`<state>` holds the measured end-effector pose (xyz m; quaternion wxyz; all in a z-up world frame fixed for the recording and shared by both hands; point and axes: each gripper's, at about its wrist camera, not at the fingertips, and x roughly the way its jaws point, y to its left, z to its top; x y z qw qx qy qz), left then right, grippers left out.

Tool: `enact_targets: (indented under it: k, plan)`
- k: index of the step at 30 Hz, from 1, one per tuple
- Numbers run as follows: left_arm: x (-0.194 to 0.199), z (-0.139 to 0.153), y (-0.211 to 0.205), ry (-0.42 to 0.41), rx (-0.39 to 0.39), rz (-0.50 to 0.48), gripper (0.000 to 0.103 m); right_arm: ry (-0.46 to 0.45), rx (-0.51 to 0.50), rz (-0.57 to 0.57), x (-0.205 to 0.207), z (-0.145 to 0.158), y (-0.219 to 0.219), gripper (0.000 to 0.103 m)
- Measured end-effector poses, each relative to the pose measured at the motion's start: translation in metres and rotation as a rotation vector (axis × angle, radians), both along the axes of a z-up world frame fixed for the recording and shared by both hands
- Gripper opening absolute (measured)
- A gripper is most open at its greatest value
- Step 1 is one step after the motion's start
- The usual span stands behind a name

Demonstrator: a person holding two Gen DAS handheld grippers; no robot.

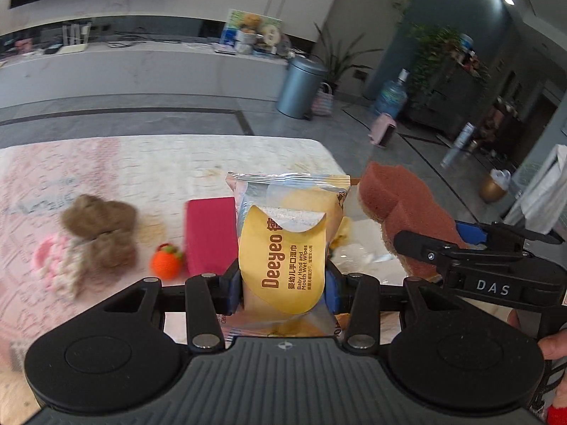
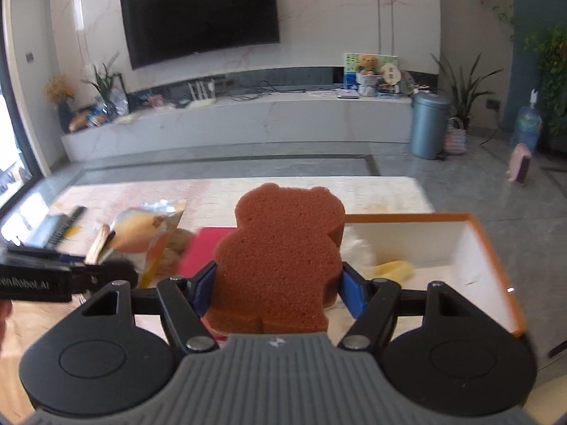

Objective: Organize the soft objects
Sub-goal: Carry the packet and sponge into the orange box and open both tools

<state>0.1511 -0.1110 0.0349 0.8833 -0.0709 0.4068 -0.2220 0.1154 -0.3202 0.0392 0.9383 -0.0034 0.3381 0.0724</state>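
My left gripper [image 1: 281,283] is shut on a yellow pack of wet wipes [image 1: 283,248] and holds it upright above the table. My right gripper [image 2: 278,288] is shut on a brown bear-shaped sponge [image 2: 283,258], held above the table beside an orange-rimmed white box [image 2: 478,248]. The sponge [image 1: 400,209] and right gripper also show in the left wrist view, to the right of the wipes. The wipes pack [image 2: 149,233] and left gripper show at the left of the right wrist view.
On the table [image 1: 159,163] lie a brown fluffy item [image 1: 102,230], a pink and white knitted item [image 1: 56,265], an orange knitted fruit [image 1: 166,260] and a red flat pad [image 1: 211,233]. The box holds a white soft item [image 2: 358,248] and a yellow one [image 2: 393,269].
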Motion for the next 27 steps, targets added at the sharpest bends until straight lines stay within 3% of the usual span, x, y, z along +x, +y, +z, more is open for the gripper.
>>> enact_targets:
  k: [5,14,21,27]
  plan:
    - [0.031,-0.01,-0.052,0.04,-0.005,-0.091,0.05,0.075,-0.079,-0.026,0.026,-0.009,-0.046,0.069]
    - [0.082,-0.053,-0.118,0.16,0.071,-0.17,0.05,0.239,-0.145,-0.064,0.071,-0.057,-0.106,0.069]
    - [0.104,-0.072,-0.162,0.265,0.017,-0.201,0.05,0.345,-0.257,-0.013,0.091,-0.089,-0.126,0.069]
    - [0.114,-0.093,-0.194,0.385,-0.052,-0.218,0.05,0.419,-0.355,0.074,0.102,-0.095,-0.139,0.069]
